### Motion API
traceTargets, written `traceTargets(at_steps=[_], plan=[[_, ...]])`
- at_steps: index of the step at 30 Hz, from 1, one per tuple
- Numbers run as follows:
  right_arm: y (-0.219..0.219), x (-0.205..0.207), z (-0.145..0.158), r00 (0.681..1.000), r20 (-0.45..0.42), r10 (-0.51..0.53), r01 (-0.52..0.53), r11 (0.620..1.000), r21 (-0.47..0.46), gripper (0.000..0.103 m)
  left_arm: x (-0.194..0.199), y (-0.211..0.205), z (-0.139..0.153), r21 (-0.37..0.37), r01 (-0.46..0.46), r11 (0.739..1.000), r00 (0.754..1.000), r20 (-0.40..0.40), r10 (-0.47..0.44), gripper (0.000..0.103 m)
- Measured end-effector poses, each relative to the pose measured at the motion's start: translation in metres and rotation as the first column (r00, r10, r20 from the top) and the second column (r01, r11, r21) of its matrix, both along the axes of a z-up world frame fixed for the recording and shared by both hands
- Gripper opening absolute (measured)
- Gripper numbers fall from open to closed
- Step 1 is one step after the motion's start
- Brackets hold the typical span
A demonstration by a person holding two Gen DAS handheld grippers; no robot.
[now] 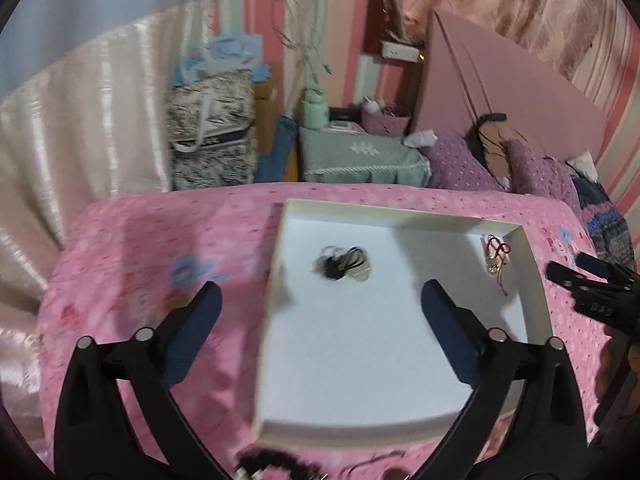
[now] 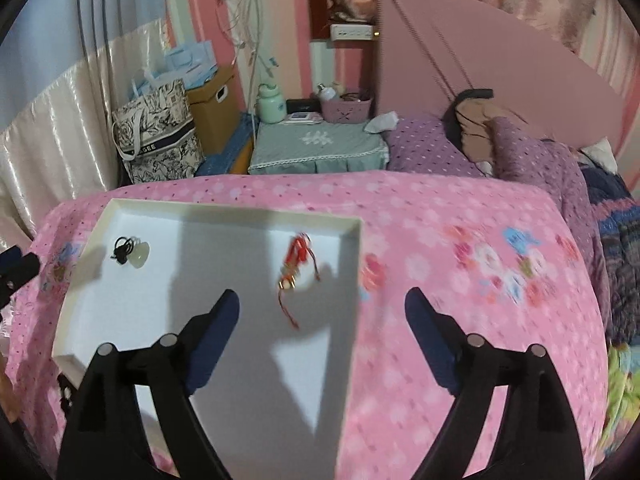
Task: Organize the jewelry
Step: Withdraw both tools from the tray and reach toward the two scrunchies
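Note:
A shallow white tray point(image 1: 280, 248) lies on the pink bedspread; it also shows in the right wrist view point(image 2: 96, 216). Inside it are a pale green pendant on a black cord point(image 1: 346, 266) point(image 2: 130, 252) and a red-corded gold charm point(image 1: 496, 254) point(image 2: 298, 266). My left gripper point(image 1: 320, 304) is open and empty, above the tray's left edge. My right gripper point(image 2: 322, 308) is open and empty, above the tray's right edge; its tip shows in the left wrist view point(image 1: 576, 272). More dark jewelry point(image 1: 276, 466) lies on the bedspread in front of the tray, blurred.
The pink floral bedspread point(image 2: 460, 280) covers the bed. Purple pillows point(image 2: 432, 148) and a pink headboard point(image 2: 460, 64) are at the back right. A green-covered nightstand point(image 2: 316, 146), a patterned tote bag point(image 2: 160, 136) and a cream curtain point(image 1: 60, 152) stand behind.

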State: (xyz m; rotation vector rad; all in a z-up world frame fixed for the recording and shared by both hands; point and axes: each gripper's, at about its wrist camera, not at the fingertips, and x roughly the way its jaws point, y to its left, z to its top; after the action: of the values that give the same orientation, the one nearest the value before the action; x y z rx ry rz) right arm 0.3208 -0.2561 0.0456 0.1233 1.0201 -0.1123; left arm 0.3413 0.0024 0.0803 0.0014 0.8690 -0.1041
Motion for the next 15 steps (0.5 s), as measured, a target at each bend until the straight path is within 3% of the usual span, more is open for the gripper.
traceTargets(at_steps=[4, 8, 12, 15], plan=[[-0.009, -0.033, 0.007, 0.999, 0.0, -0.04, 0.04, 0.999, 0.021, 0.086, -0.035, 0.021, 0.006, 0.032, -0.018, 0.999, 1.0, 0.011, 0.018, 0.1], [-0.006, -0.059, 0.01, 0.997, -0.012, -0.071, 0.07, 0.997, -0.027, 0.087, -0.064, 0.036, 0.002, 0.046, -0.029, 0.999, 1.0, 0.0, 0.029, 0.1], [0.009, -0.082, 0.011, 0.999, -0.026, -0.045, 0.044, 0.998, -0.036, 0.091, -0.088, 0.042, -0.001, -0.029, 0.008, 1.0, 1.0, -0.023, -0.008, 0.1], [0.023, -0.096, 0.011, 0.999, -0.034, -0.018, 0.016, 0.998, -0.06, 0.092, -0.1, 0.041, -0.004, -0.029, 0.003, 1.0, 0.999, -0.033, -0.004, 0.1]])
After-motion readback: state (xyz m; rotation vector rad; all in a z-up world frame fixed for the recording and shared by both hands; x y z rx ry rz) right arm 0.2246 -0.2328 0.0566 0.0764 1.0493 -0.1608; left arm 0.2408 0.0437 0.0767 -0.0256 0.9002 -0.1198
